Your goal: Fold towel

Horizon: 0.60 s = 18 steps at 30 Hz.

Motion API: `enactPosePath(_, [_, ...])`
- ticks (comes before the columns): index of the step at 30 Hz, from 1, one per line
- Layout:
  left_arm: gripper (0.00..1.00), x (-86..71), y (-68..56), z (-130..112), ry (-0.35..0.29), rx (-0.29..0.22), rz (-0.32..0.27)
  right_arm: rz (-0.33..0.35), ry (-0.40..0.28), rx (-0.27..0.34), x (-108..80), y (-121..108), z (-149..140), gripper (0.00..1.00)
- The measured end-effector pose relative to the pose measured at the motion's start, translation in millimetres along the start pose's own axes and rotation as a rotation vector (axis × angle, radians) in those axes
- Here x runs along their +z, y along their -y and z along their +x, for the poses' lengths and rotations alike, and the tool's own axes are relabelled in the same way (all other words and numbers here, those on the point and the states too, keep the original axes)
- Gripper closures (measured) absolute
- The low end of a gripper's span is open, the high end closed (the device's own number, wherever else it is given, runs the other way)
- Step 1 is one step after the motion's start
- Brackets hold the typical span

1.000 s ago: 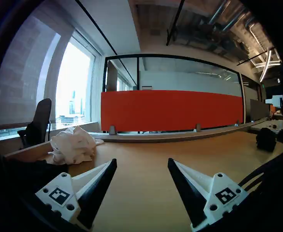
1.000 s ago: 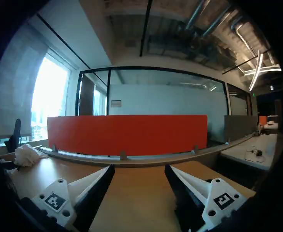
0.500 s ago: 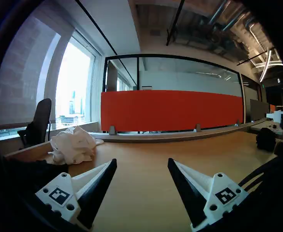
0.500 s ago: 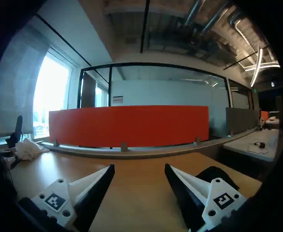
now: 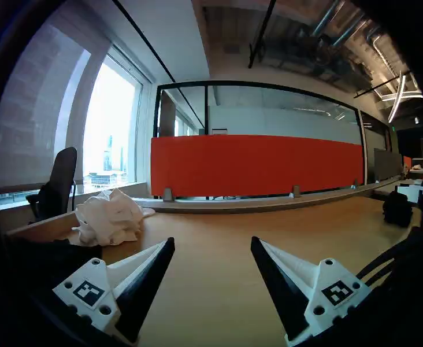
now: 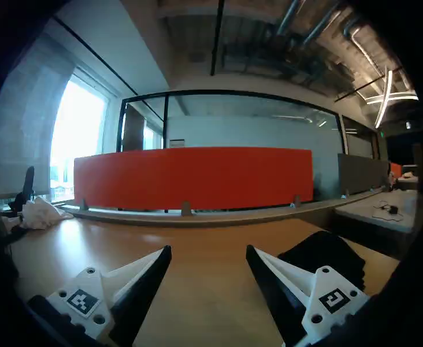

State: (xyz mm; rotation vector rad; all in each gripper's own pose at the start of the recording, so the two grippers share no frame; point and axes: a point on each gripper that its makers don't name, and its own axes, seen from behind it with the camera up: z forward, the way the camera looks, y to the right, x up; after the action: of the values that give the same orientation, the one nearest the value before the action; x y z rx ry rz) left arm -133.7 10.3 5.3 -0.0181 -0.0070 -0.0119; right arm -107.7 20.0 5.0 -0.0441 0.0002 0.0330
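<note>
The towel sits at the left middle of the left gripper view. It is a white crumpled heap on the wooden table, close to the table's far left edge. Bunched up like this, it has no clear long axis and points no particular way. The heap is a little wider than it is tall, and one flat corner trails out to the right, toward the foot of the red divider. In the right gripper view the towel shows small at the far left edge, again as a rumpled mound on the table.

The left gripper is low and level over the table, aimed straight at the divider. Its two fingers are spread wide, with bare wood between them and nothing held. The towel lies ahead of it and to the left, apart from the left finger.

The right gripper has the same low, level pose, with its fingers parted and gripping nothing. A black cloth lies on the table just beyond its right finger, and the towel is well apart from this gripper.

A dark chair stands behind the towel beside the bright window.
</note>
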Motion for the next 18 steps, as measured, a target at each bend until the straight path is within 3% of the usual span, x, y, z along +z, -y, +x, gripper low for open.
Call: enactPosePath(18, [0.02,-0.7,-0.5,0,0.0,0.0,0.0,0.008,0.004,-0.023,-0.2,1,-19,0.0])
